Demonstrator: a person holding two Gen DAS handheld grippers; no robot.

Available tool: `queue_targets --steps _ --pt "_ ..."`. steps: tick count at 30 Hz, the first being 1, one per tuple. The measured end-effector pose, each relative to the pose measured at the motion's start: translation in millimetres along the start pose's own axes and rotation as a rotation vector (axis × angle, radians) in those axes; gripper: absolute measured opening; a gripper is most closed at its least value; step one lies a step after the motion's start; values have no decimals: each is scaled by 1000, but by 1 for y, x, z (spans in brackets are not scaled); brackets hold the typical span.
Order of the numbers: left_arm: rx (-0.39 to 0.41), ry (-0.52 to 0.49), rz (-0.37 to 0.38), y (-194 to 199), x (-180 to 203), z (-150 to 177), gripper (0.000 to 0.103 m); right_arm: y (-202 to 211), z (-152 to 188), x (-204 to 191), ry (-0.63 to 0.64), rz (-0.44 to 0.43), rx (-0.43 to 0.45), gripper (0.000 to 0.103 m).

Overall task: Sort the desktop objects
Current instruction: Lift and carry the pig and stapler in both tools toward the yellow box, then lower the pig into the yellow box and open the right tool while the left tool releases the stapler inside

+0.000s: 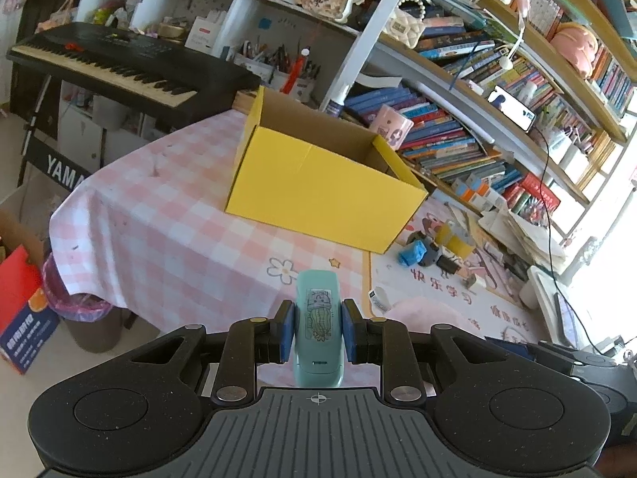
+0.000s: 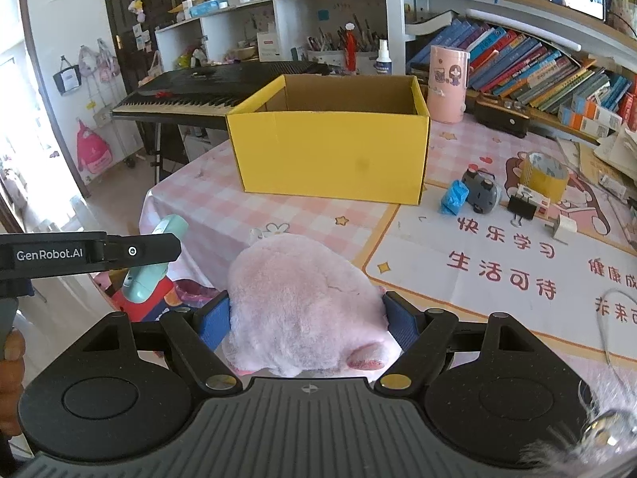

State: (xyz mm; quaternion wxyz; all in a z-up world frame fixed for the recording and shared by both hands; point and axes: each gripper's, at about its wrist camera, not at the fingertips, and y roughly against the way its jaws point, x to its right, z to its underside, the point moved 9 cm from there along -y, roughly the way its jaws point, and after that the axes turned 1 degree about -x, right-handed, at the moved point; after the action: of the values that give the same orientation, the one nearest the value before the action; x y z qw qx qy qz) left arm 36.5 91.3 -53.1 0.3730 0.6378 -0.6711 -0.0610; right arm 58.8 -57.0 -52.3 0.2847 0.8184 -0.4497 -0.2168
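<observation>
Left gripper (image 1: 317,332): clamped on mint stapler (image 1: 318,318).
Right gripper (image 2: 306,318): clamped on pink plush (image 2: 302,298).
Yellow box (image 2: 330,159): seemingly empty (floor hidden); small items (image 2: 483,191) remain outside.

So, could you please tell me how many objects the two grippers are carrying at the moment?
2. The left gripper is shut on a mint-green stapler, and the right gripper clamps a pink plush toy. Both are short of the yellow box.

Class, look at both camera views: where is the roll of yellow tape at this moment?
In the right wrist view the roll of yellow tape lies on the cartoon desk mat, right of the yellow box, just behind the black binder clip.
</observation>
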Motion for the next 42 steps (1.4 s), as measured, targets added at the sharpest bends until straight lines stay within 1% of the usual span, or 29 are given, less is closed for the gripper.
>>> queue_targets --steps 10,19,28,31,35,39,42 --pt "-3 -19 5 -5 -3 -7 24 -6 -7 -3 -14 8 8 78" --pt "-15 -31 15 -14 -1 -13 24 -10 -12 -1 -19 12 -1 78" --pt "-2 -60 12 -33 8 -29 24 -24 -32 11 3 16 20 78" --pt "19 -69 -1 -40 10 -41 24 -30 -47 16 17 7 54 78" --pt "68 -67 -14 -48 15 -67 24 -34 -77 24 45 4 133 78" --pt "131 -61 -19 -55 23 -96 24 -33 -110 32 127 35 226 78" --pt "175 -74 -34 -62 29 -118 24 -33 -139 39 172 38 291 78"
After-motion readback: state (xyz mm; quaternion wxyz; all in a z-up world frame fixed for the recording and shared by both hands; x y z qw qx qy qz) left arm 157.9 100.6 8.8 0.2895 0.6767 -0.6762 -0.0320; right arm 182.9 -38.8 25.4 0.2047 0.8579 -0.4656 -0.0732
